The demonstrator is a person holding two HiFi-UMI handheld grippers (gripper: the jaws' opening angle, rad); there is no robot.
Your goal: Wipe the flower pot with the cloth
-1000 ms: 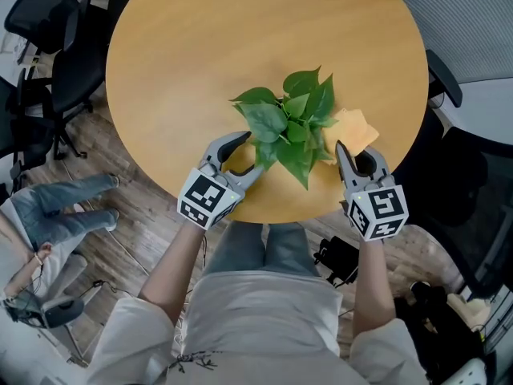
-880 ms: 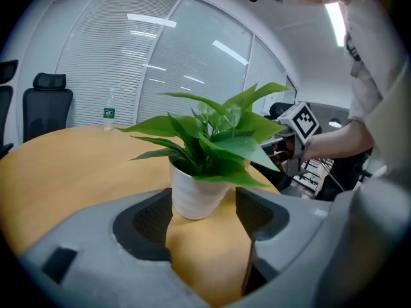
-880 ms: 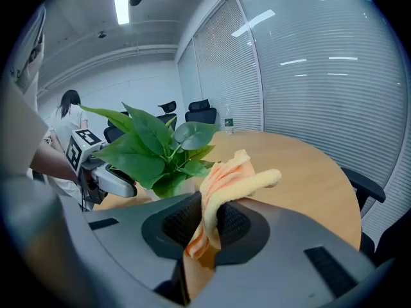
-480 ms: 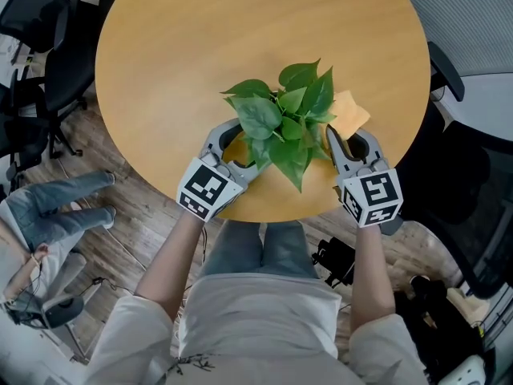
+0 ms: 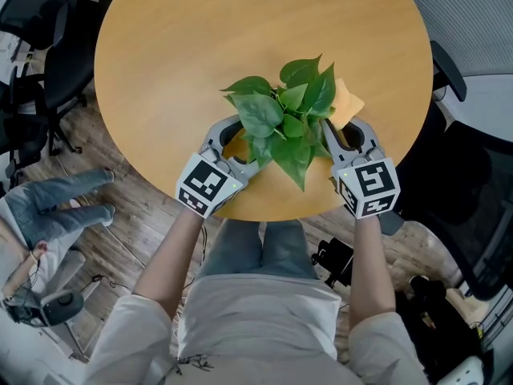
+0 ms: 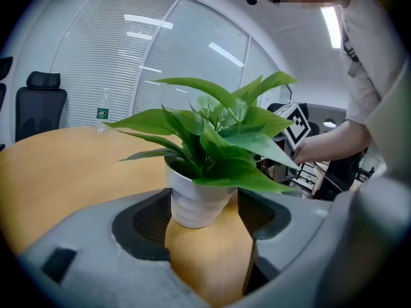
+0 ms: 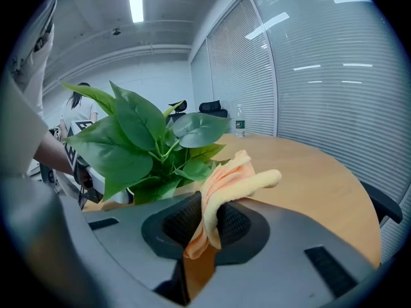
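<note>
A leafy green plant (image 5: 284,123) stands in a white ribbed pot (image 6: 196,204) near the front edge of the round table; in the head view the leaves hide the pot. My left gripper (image 5: 244,141) (image 6: 204,222) is open, and the pot stands between its fingertips, close to both pads. My right gripper (image 5: 343,128) (image 7: 209,218) is shut on a pale orange cloth (image 5: 346,103) (image 7: 228,181) just right of the plant. The cloth's free end flops over the jaws towards the leaves.
The wooden table (image 5: 200,46) stretches away beyond the plant. A water bottle (image 6: 103,111) stands at its far edge. Black office chairs (image 5: 48,62) are at the left, a dark chair (image 5: 457,159) at the right. Another person's legs (image 5: 56,215) lie on the floor at the left.
The left jaws have spread wider and now stand on either side of the pot. The right gripper has carried the cloth a little left, closer to the plant.
</note>
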